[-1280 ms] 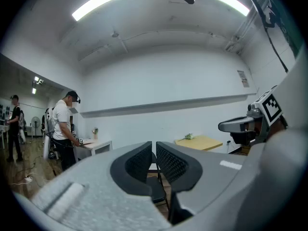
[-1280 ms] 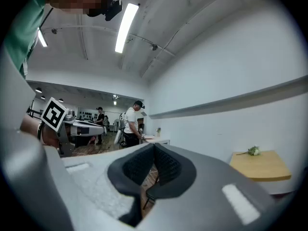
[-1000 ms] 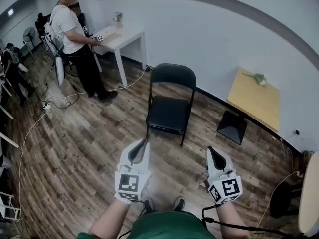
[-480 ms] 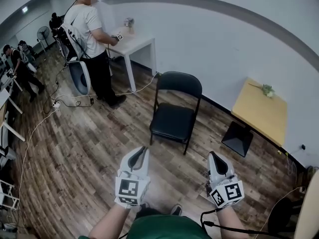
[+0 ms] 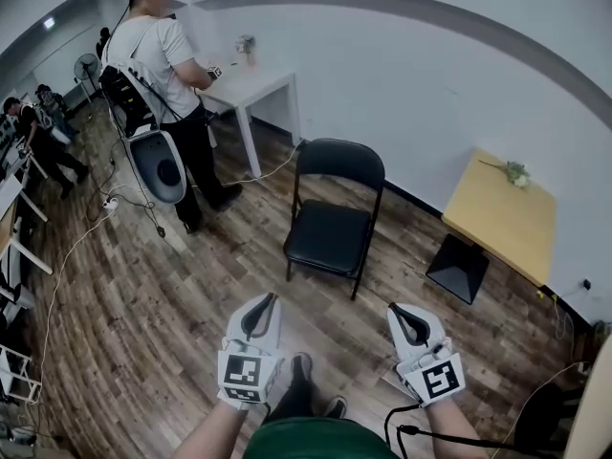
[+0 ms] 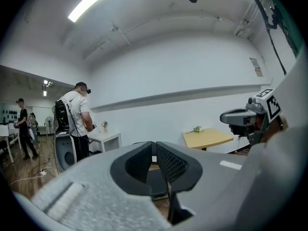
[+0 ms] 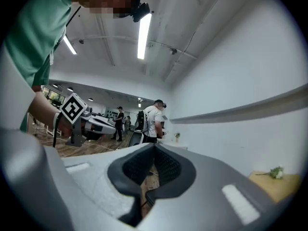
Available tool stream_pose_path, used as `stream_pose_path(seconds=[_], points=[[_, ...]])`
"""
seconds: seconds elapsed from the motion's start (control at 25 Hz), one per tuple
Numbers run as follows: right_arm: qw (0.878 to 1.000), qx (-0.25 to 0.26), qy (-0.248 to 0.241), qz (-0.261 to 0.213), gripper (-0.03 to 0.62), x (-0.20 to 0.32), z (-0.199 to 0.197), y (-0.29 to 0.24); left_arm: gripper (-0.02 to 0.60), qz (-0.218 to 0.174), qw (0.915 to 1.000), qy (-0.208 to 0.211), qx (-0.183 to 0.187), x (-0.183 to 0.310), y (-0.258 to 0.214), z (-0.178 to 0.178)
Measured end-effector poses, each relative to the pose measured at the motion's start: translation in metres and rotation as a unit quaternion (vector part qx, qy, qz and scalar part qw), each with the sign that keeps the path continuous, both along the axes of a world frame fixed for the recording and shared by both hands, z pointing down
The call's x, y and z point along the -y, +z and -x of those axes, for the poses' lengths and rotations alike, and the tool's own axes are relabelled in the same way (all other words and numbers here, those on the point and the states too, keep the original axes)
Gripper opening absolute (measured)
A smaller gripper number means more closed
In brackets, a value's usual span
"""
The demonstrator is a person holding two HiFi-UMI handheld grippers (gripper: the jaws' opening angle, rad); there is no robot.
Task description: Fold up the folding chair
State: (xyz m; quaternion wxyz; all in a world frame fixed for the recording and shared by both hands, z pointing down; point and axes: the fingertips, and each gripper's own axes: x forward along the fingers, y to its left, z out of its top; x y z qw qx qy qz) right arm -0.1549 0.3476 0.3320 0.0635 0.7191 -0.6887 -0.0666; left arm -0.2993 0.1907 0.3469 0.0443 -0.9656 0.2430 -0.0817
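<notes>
The black folding chair stands unfolded on the wood floor at the centre of the head view. Its long axis is upright: the backrest rises toward the white wall at the top of the frame, and the seat faces down-frame toward the person. It is well apart from both grippers. The left gripper and the right gripper sit low in the frame, pointing toward the chair, each clenched on nothing with its pads pressed together. Only the head view shows the chair whole. The left gripper view shows just a dark patch of it beneath the jaw tips, plus the other gripper at the right edge. The right gripper view shows ceiling lights. At upper left, a person in a white shirt stands at a white table bearing a small vase. At right, a yellow table carries a green sprig.
</notes>
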Motion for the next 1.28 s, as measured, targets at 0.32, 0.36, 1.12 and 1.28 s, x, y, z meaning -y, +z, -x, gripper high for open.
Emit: stream_pose_path(seconds=[0.32,0.36,1.12,1.28], points=[[0.999,0.028,0.045,0.002,0.003,0.034,-0.044,0.006,0.034,0.02,0.9996,0.013,-0.013,0.051,0.015,-0.036],[0.998,0.033,0.049,0.007,0.003,0.039,-0.05,0.007,0.034,0.023,0.9995,0.015,-0.016,0.06,0.017,-0.042],[0.986,0.094,0.13,0.05,0.003,0.152,-0.124,0.031,0.034,0.075,0.9926,0.092,-0.025,0.206,0.05,-0.149],[0.982,0.109,0.141,0.056,0.003,0.16,-0.135,0.039,0.034,0.079,0.9914,0.103,-0.018,0.214,0.056,-0.162]])
